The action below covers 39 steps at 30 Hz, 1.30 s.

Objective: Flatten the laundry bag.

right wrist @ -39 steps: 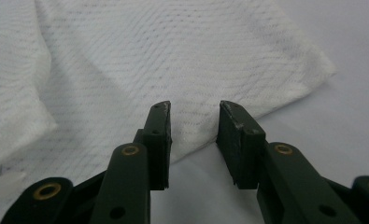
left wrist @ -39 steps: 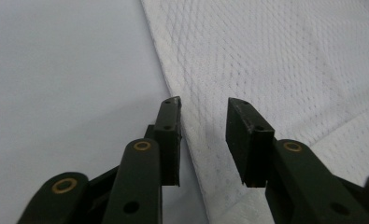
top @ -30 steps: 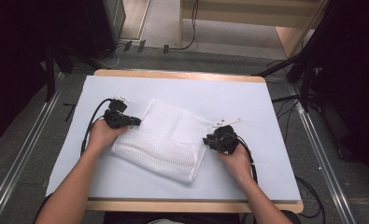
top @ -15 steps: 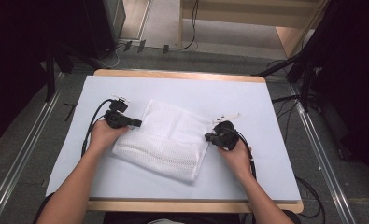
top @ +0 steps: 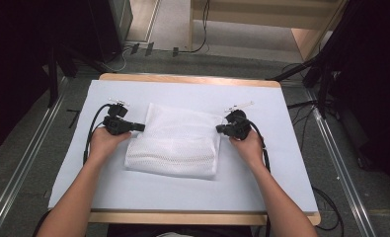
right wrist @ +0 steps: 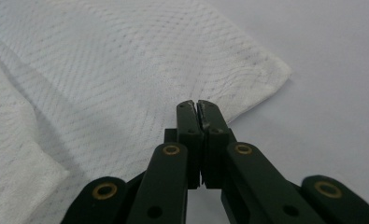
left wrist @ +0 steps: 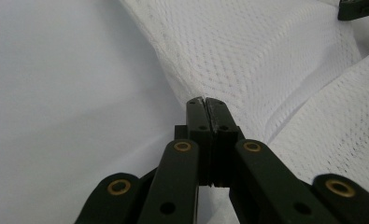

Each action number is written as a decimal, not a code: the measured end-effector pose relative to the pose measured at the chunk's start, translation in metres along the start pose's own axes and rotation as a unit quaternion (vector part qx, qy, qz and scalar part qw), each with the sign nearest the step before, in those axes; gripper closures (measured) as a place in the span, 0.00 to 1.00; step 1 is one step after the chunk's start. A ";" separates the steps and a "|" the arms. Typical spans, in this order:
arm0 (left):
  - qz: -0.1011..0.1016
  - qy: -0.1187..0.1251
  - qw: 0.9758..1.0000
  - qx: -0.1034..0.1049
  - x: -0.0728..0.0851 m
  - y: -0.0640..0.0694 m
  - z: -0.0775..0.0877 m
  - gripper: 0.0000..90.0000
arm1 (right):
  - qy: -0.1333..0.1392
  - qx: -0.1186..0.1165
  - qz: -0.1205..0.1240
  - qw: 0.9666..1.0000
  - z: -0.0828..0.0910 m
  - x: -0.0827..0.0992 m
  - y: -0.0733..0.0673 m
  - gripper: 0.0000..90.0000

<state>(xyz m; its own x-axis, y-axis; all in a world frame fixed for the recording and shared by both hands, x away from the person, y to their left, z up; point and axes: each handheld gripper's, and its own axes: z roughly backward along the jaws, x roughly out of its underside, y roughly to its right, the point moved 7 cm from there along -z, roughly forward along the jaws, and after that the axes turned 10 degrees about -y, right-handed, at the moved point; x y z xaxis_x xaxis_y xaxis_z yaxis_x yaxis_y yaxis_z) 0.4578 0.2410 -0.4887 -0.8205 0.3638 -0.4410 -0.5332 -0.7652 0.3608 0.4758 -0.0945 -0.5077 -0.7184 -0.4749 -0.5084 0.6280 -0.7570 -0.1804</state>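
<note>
Gripping the white mesh cloth (top: pixel 175 140) mid-table at its side edges, we are clamping both the left gripper (top: pixel 139 127) and right gripper (top: pixel 220 130) shut on it; folding seems partly done.

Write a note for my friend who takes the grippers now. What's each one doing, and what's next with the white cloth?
Left gripper: jaws shut on the left edge of the white mesh cloth.
Right gripper: jaws shut on its right edge, near a corner.
Cloth: folded, lying on the white table cover, between the hands.
Done: both edges look pinched.
Left: probably lift or fold it again; keep both grips tight.
</note>
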 end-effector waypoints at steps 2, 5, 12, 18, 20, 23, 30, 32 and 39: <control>0.001 0.005 1.000 -0.004 -0.002 0.000 0.001 1.00 | 0.005 -0.002 -0.005 1.000 0.000 -0.004 0.004 1.00; 0.006 0.010 1.000 -0.001 -0.008 -0.002 0.002 1.00 | 0.007 0.000 -0.002 1.000 -0.001 -0.013 0.012 1.00; 0.018 0.027 0.999 -0.024 -0.031 -0.015 -0.003 1.00 | 0.013 0.012 0.000 1.000 -0.010 -0.040 0.030 1.00; 0.039 0.009 0.999 -0.014 -0.030 -0.024 -0.017 0.89 | 0.004 0.006 -0.018 1.000 -0.023 -0.044 0.039 0.94; 0.038 0.011 0.999 -0.013 -0.030 -0.024 -0.015 0.83 | 0.005 0.014 -0.015 1.000 -0.022 -0.041 0.039 0.88; 0.029 0.010 0.999 -0.012 -0.030 -0.023 -0.007 0.78 | 0.014 0.008 -0.022 1.000 -0.015 -0.040 0.039 0.84; 0.007 0.014 1.000 -0.021 -0.020 -0.012 0.013 0.68 | 0.026 0.012 -0.009 1.000 0.006 -0.034 0.022 0.83; 0.003 0.015 1.000 -0.022 -0.015 -0.009 0.015 0.66 | 0.025 0.006 -0.004 1.000 0.011 -0.032 0.016 0.82; 0.001 0.010 1.000 -0.018 0.002 -0.002 0.018 0.64 | 0.015 -0.002 0.009 1.000 0.019 -0.017 -0.002 0.79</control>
<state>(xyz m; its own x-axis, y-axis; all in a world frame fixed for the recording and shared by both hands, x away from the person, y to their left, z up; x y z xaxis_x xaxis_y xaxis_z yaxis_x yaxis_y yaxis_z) 0.4536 0.2530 -0.4751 -0.8170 0.3517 -0.4569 -0.5235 -0.7846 0.3322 0.4812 -0.0935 -0.4821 -0.6979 -0.4739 -0.5369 0.6417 -0.7467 -0.1751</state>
